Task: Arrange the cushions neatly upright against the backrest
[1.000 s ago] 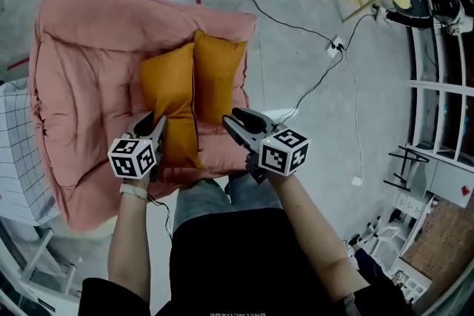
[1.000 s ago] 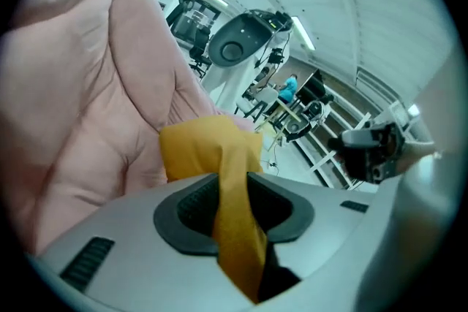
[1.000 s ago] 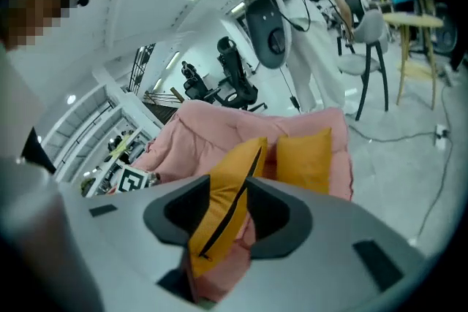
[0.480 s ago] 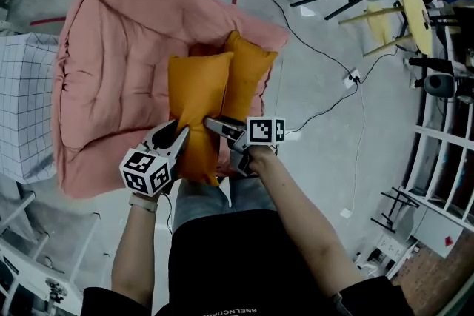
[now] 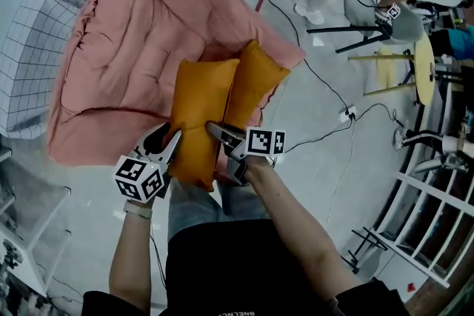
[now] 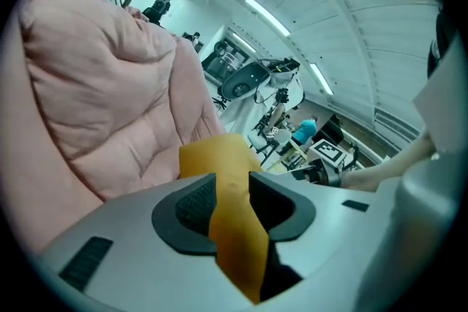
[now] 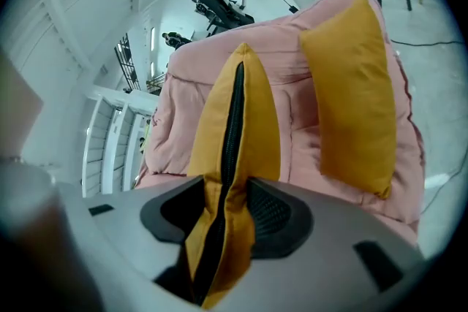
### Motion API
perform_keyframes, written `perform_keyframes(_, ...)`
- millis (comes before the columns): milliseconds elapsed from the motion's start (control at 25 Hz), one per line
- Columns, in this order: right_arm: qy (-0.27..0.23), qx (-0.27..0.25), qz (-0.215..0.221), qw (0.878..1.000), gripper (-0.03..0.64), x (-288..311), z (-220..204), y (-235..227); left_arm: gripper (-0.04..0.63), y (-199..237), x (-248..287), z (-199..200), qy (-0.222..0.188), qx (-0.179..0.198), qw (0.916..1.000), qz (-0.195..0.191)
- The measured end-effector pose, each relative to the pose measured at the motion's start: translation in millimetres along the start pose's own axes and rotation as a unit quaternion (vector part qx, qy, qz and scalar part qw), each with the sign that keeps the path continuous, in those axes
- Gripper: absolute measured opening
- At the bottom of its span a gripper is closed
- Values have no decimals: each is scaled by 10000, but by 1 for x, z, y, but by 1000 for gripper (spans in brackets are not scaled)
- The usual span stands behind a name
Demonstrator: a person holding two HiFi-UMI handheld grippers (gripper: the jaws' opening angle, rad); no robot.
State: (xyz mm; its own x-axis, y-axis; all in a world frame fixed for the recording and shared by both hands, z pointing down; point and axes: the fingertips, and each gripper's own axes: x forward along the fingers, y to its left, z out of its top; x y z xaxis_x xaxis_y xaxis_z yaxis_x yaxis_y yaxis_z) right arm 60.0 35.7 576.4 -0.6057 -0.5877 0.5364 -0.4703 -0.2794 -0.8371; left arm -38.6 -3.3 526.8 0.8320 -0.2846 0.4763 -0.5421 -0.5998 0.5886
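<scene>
Both grippers grip one cushion (image 5: 198, 111) by its lower edge, one at each bottom corner, so that the person can steer it squarely instead of letting it swing from a single point. The left gripper (image 6: 230, 193) has a fold of the orange cover between its pads and its jaws are opening slightly, perhaps to ease or shift the hold. The right gripper (image 7: 228, 204) is closing on the seam beside the zip (image 7: 234, 113), with the fabric bunched between its narrow jaws; the seam gives a firm ridge to pinch.

The cushion stands on edge over the front edge of the pink chair (image 5: 126, 48), its top reaching toward the backrest (image 7: 278, 33). A second cushion (image 5: 255, 81) leans beside it at the chair's right edge, and the two touch along their long sides. That one looks already set upright, so it probably serves as the guide for this one. My guess is that the held cushion needs pushing back and squaring up.
</scene>
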Motion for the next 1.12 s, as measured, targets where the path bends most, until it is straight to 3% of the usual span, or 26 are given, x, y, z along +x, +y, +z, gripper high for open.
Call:
perform_keyframes(160,-66,60,-357,9993,183,-4,16,-14,144,5,-21,1,-388,-264,9984,330)
perform_keyframes(320,-340,-234,-767,9962,181,-2,47,-19,144,5,-37,-6,-595,-407,9959,543)
perform_keyframes(640,-1136,-465,-1661,9784,174,10,94,-39,141,-4,-57,-34,-771,-778,9909,787)
perform_keyframes(1120,-2104,-646,-2133,9519,160,19,131,-50,138,0,-63,-53,-770,-986,9881,900)
